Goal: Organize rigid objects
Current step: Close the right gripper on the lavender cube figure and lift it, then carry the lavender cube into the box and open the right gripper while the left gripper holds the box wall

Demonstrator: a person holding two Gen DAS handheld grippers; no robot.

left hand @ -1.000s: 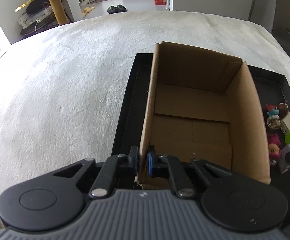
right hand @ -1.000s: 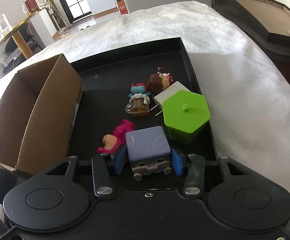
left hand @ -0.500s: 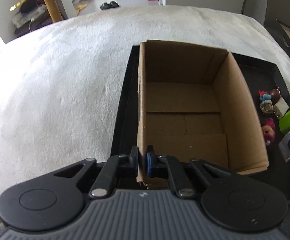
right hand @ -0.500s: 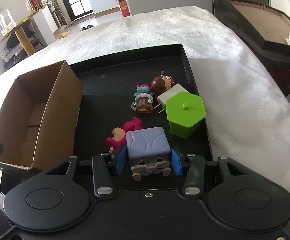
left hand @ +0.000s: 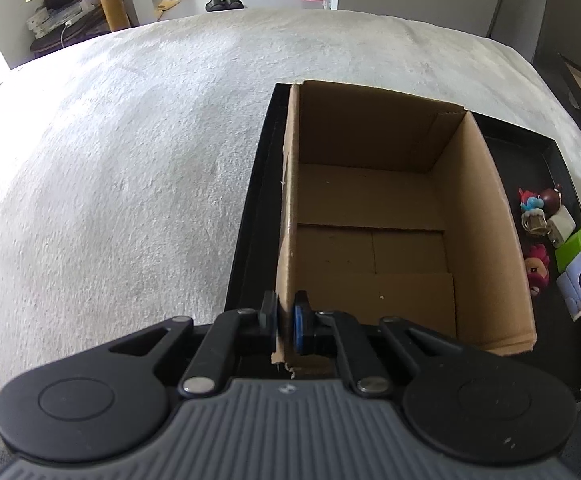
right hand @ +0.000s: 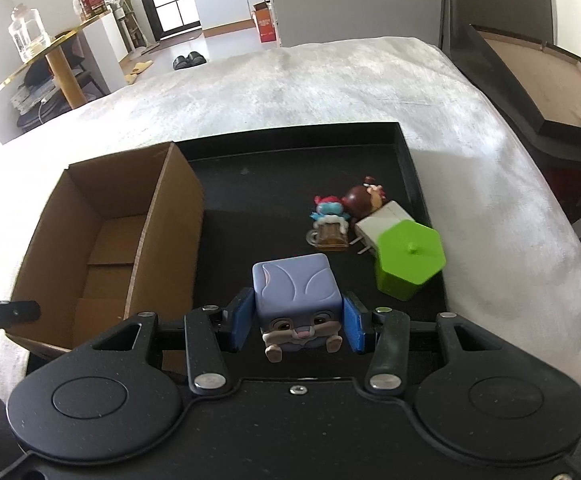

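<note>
Two grippers are in use, both mine. A white cloth (left hand: pixel 122 184) covers the surface. On it sits a black tray (right hand: pixel 290 152). A cardboard box (left hand: pixel 394 240) stands open-topped at the tray's left end, with only its folded bottom flaps showing inside. My left gripper (left hand: pixel 286 322) is clamped on the box's near left wall, one pad outside and one inside. My right gripper (right hand: pixel 296 320) is closed on a blue cube (right hand: pixel 296 296) with a rabbit face, held above the tray floor, to the right of the box. A green pot (right hand: pixel 408 262), hexagonal and lidded, stands on the tray just right of the cube. A white plug (right hand: pixel 378 222) touches the pot's far side. A mug figure (right hand: pixel 330 224) and a brown figure (right hand: pixel 364 198) lie beside the plug. A pink figure (left hand: pixel 536 268) lies between box and cube.
</note>
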